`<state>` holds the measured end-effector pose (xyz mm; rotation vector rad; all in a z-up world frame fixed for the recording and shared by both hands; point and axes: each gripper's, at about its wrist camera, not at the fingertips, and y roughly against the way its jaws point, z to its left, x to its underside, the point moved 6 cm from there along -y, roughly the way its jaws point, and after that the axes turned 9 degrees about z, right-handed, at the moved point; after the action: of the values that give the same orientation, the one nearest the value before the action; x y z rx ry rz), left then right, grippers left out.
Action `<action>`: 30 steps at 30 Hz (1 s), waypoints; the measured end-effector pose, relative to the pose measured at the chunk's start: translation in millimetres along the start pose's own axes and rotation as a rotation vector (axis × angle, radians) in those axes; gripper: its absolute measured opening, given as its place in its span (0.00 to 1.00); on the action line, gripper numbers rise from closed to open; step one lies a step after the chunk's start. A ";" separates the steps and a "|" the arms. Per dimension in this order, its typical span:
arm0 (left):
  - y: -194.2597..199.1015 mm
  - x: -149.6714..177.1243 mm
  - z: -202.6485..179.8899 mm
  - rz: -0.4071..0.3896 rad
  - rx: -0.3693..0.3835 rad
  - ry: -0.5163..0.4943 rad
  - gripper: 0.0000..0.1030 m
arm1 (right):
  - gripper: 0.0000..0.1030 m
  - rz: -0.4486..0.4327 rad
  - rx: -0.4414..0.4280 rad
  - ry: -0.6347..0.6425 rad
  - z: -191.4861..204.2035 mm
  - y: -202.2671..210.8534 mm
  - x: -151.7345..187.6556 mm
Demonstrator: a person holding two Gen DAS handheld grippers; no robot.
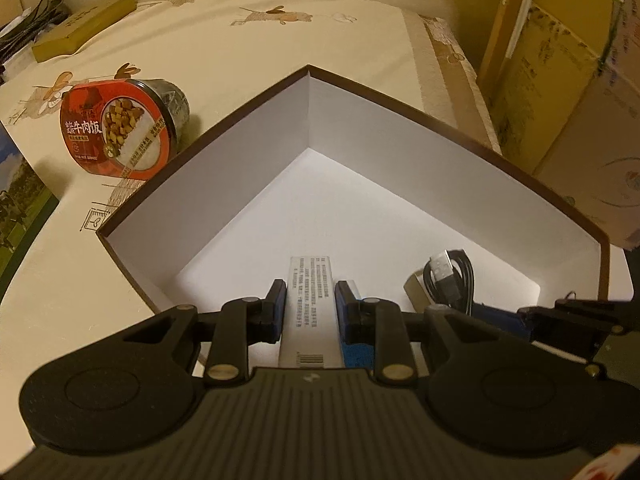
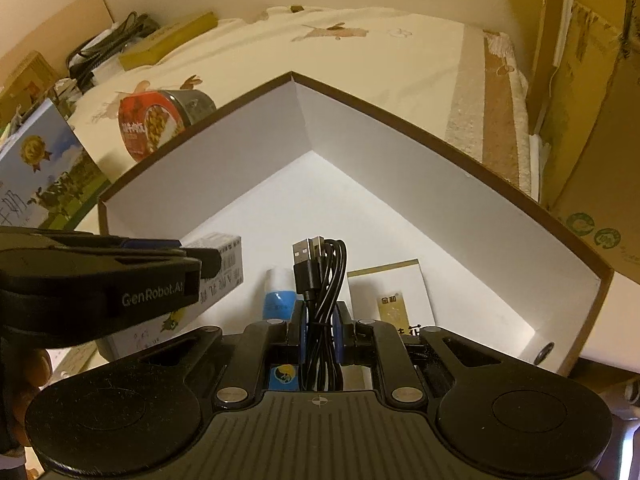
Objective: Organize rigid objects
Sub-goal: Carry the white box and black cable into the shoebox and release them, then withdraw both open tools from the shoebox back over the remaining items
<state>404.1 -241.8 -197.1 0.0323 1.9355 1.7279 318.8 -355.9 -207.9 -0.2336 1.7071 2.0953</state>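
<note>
The left claw [image 1: 308,312] pinches a slim white carton [image 1: 307,300] between its blue pads, the printed side facing up and the barcode end nearest the wrist. The right claw [image 2: 320,320] is pressed tight on a bundled black cable [image 2: 320,280], whose plug ends stick out past the fingertips. Both claws point steeply down into the open box [image 1: 360,128], and each shows at the edge of the other's view: the right one low on the right of the left view, the left one across the left of the right view.

Just beyond the right claw, inside the box, lie a blue-and-white bottle [image 2: 279,294] and a small pale card pack [image 2: 390,292]. Outside the box, past its far left wall, a red-lidded rice bowl [image 1: 120,128] lies on its side on the cloth.

This looks like the placing step, with both items being carried into the box. Next, each claw must get low over bare floor, clear of the bottle and pack, then let go.
</note>
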 end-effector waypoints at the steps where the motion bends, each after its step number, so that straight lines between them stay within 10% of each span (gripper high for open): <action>1: -0.2 -1.0 1.1 -0.004 0.004 0.007 0.22 | 0.09 0.000 -0.001 -0.001 -0.4 -1.4 -1.3; 22: 22.3 2.0 19.5 -0.042 -0.005 0.014 0.33 | 0.12 -0.056 -0.019 -0.019 0.8 12.2 -9.4; 30: 52.6 26.9 23.6 -0.057 0.013 0.007 0.33 | 0.53 -0.098 -0.044 -0.073 -3.1 42.8 6.1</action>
<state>373.4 -201.1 -159.0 -0.0240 1.9339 1.6804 294.8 -364.2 -172.9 -0.2462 1.5766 2.0460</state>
